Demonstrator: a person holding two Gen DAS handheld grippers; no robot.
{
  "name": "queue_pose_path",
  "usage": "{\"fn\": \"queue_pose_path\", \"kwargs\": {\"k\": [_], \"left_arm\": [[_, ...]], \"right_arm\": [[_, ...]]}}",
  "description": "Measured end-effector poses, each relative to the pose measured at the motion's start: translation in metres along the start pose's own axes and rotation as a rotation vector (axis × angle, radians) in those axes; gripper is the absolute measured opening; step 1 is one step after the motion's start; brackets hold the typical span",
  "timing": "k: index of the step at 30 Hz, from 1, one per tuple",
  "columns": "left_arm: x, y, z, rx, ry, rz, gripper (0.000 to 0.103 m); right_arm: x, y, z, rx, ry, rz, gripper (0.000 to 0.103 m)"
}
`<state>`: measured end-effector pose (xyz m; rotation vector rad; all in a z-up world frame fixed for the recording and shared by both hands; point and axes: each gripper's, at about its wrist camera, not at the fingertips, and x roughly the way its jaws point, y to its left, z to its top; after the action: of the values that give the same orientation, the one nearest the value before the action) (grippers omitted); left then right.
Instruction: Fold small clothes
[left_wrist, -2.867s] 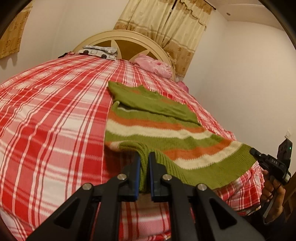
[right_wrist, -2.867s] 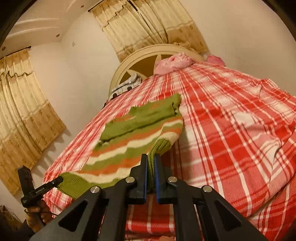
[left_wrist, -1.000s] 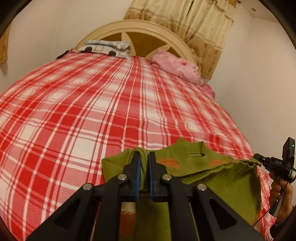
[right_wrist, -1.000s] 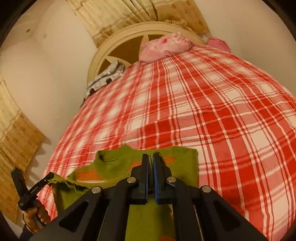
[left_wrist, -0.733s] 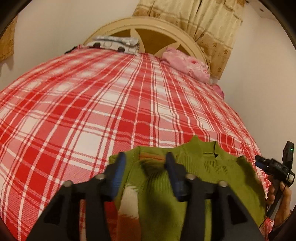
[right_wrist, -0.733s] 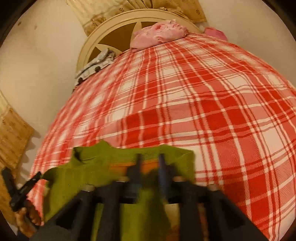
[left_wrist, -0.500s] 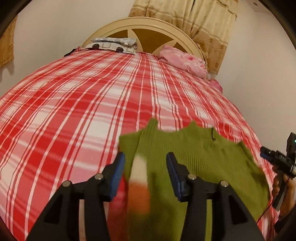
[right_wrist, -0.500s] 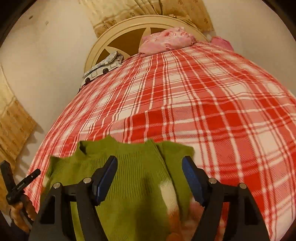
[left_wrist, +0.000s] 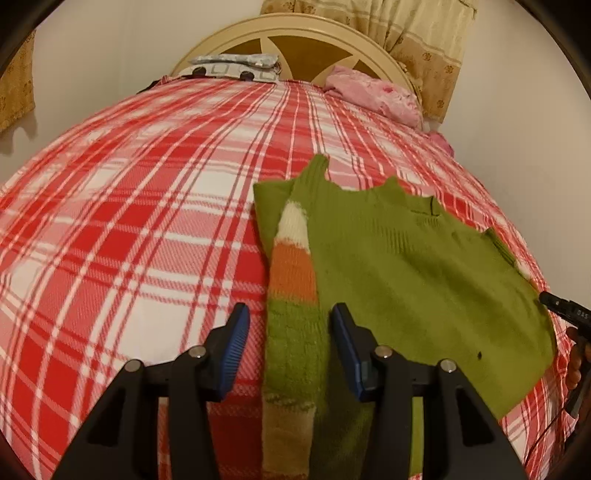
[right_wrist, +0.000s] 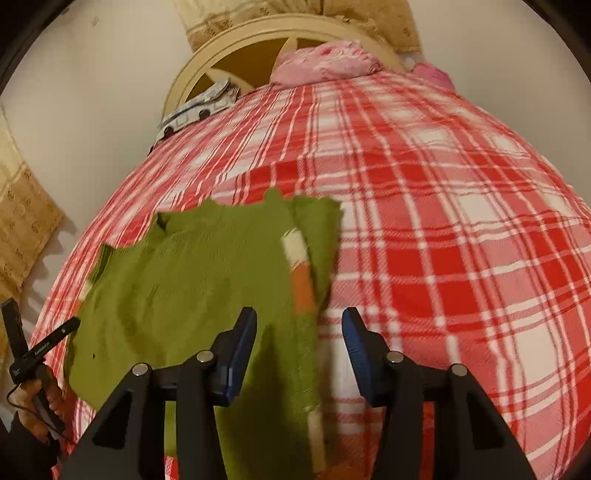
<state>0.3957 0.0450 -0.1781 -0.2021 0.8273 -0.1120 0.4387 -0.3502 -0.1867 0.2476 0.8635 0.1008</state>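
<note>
Sweater (left_wrist: 406, 266): folded, lying flat on the plaid bed (left_wrist: 147, 221), collar toward 12 o'clock.
Left tool (left_wrist: 290, 332): released, jaws apart over the striped edge.
Right tool (right_wrist: 299, 334): released, jaws just narrowed, pads clear of the knit.

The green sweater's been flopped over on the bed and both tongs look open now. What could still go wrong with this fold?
Both tongs have just let go: left tongs and right tongs stand open above the sweater. Risks:
1. The striped sleeve pokes out along one side, so the fold may end up lopsided.
2. The sweater's near part seems to hang over the edge of the bedspread; it could slide off.
3. A careless regrip might pinch the bedspread too.
</note>
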Motion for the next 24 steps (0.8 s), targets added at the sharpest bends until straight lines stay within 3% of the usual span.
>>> {"fn": "queue_pose_path", "kwargs": {"k": [2, 5, 8, 12, 14, 17, 20, 24], "left_arm": [[0.002, 0.0, -0.006, -0.001, -0.001, 0.009, 0.049], [0.003, 0.0, -0.01, 0.0, -0.011, 0.018, 0.05], [0.003, -0.002, -0.011, 0.009, -0.023, 0.045, 0.055], [0.004, 0.006, -0.013, -0.021, -0.022, 0.008, 0.057], [0.003, 0.016, -0.014, -0.07, -0.023, -0.016, 0.067], [0.002, 0.026, -0.016, -0.125, -0.032, -0.061, 0.068], [0.002, 0.022, -0.016, -0.116, -0.035, -0.052, 0.069], [0.003, 0.019, -0.017, -0.1, -0.03, -0.038, 0.072]], "right_arm": [[0.002, 0.006, 0.006, -0.032, -0.017, -0.03, 0.049], [0.003, 0.018, 0.025, -0.061, -0.055, -0.004, 0.049], [0.025, 0.023, 0.041, -0.038, 0.005, 0.014, 0.049], [0.055, -0.004, 0.047, 0.055, 0.051, -0.153, 0.049], [0.053, -0.026, 0.042, 0.137, 0.039, -0.187, 0.049], [0.046, -0.031, 0.03, 0.109, 0.053, -0.216, 0.049], [0.021, -0.023, 0.024, 0.097, -0.001, -0.178, 0.049], [-0.017, 0.023, 0.009, -0.025, -0.097, -0.036, 0.049]]}}
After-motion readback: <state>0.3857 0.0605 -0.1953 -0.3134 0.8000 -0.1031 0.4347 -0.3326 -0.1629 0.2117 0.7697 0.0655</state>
